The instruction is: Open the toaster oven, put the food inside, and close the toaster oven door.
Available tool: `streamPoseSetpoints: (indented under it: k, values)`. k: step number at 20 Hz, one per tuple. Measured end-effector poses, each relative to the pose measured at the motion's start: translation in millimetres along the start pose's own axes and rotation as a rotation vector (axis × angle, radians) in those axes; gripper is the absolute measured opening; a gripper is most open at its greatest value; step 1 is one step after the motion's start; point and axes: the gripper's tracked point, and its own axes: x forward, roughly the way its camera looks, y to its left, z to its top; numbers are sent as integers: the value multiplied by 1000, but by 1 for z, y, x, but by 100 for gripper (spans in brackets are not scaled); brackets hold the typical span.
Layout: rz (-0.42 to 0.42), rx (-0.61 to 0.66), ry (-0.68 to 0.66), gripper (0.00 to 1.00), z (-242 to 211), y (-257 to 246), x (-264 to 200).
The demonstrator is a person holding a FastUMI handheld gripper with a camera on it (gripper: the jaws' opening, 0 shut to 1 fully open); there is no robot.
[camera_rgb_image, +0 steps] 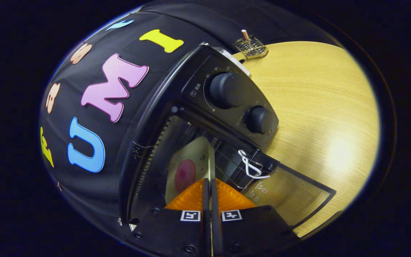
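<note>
Two fingers of the gripper [209, 185] are pressed together on the thin edge of a pale plate [194, 157], seen edge-on between them, so the tool is clamped on that plate. Just ahead of the fingertips, the plate carries a reddish round piece of food [185, 175] and sits inside the cavity of the toaster oven [177, 117], over its wire rack [227, 160]. Beside the fingers the oven door [291, 194] hangs open, a white loop [250, 165] tied at its handle. Beyond the cavity, two dark knobs [227, 90] sit on the oven's control panel. Farther off on the wooden table [319, 107], well beyond the oven, rests a small wire grille with a wooden handle [250, 46].
</note>
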Motion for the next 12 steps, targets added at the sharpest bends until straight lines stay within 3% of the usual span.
streamPoseSetpoints:
  k: [2,4,7,12]
  values:
    - [32,1,-10,18,1,9,-3]
    - [39,-39,-1,58,-3,11,-11]
    - [18,-102,-9,98,-4,5,-28]
    - [29,-292,-2,99,-15,2,-68]
